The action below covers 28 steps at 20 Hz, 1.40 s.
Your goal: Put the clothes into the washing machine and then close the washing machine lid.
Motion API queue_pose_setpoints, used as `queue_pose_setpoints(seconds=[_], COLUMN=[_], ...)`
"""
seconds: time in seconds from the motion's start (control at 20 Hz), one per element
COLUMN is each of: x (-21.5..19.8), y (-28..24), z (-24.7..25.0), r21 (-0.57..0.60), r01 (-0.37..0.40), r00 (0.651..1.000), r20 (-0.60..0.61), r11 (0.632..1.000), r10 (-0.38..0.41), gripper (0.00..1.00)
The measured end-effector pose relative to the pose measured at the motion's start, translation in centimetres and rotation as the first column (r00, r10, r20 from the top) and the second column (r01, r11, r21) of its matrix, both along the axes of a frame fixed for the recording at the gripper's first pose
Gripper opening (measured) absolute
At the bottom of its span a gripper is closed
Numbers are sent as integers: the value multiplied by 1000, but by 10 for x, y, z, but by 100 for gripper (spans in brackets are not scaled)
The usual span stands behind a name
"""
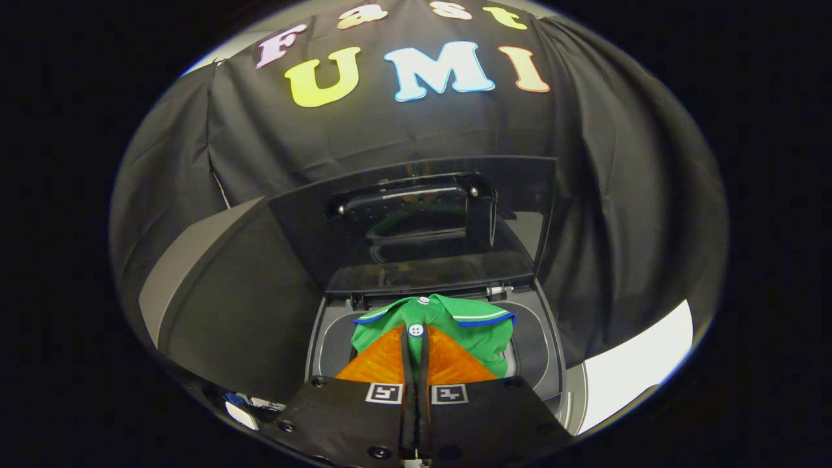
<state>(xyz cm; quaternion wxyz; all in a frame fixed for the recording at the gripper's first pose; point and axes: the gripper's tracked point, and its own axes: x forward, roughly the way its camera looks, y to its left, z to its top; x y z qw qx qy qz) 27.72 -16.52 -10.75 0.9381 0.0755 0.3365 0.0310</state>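
My gripper (416, 339) is shut, its two fingers pressed together on the buttoned front placket of a green polo shirt (471, 333) with a blue and white trimmed collar. The shirt hangs bunched at the fingertips, right over the top opening of the washing machine (543, 354). Part of the shirt is hidden behind my fingers. Beyond the shirt, the machine's dark glass lid (422, 224) stands raised and open, tilted back on its hinges (497, 290). The grey inner rim of the tub (333, 338) shows to the left of the shirt.
A dark cabinet with a grey top (214, 286) stands close against the machine's left side. Black cloth walls hang behind and to the right. A pale strip of floor (640, 364) lies right of the machine. Small white items (242, 413) sit by my left finger's base.
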Motion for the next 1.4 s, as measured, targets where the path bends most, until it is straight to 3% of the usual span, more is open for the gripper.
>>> queue_pose_setpoints(seconds=[0.6, 1.0, 1.25, 1.4], x=[-1, 3, 6, 8], y=[8, 13, 15, 11], z=[-57, -78, -80, -78], r21=[-11, 57, 120, 106], r01=[-4, 103, 218, 246], r00=[985, 954, 927, 917], r20=[-172, -288, -337, -346], r11=[1000, 993, 969, 963], r10=[2, -82, -167, -197], gripper=[2, 2, 2, 2])
